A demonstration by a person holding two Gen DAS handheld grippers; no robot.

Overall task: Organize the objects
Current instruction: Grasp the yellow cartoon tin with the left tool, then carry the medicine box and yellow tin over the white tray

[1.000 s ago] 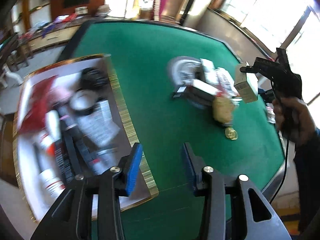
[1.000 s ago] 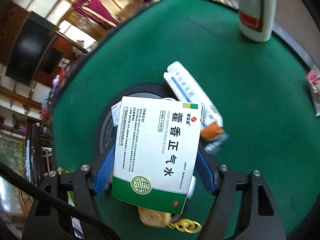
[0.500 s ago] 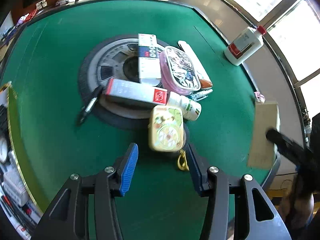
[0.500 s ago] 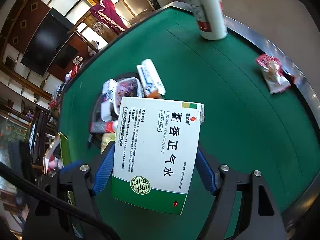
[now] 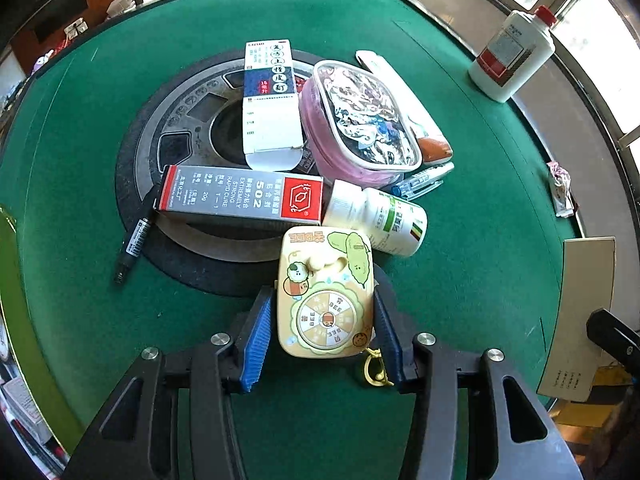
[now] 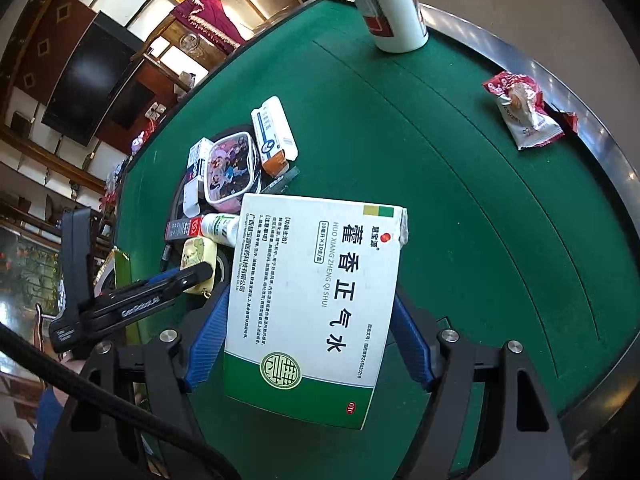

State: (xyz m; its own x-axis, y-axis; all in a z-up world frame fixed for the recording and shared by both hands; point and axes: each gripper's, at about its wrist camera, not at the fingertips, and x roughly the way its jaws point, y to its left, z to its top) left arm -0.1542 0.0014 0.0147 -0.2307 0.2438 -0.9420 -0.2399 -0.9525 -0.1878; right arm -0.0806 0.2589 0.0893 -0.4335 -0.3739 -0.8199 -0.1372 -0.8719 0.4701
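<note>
Yellow tin (image 5: 326,296) at pile's 6 o'clock now sits between left gripper (image 5: 322,334) pads; gap visible, not yet clamped. Second ago: tray below. Right gripper (image 6: 308,322) clenches medicine box (image 6: 316,312).

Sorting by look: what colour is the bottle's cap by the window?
Red, on the white bottle; the left wrist view shows it best.

Left tool (image 5: 323,322) points steeply down, blue fingers (image 5: 256,340) either side of a yellow case (image 5: 326,296), close to its sides, contact unclear. Right tool (image 6: 308,340) angled down, fingers clamped on a white-green box (image 6: 316,312). Sleeve edge bottom left in the right view.
</note>
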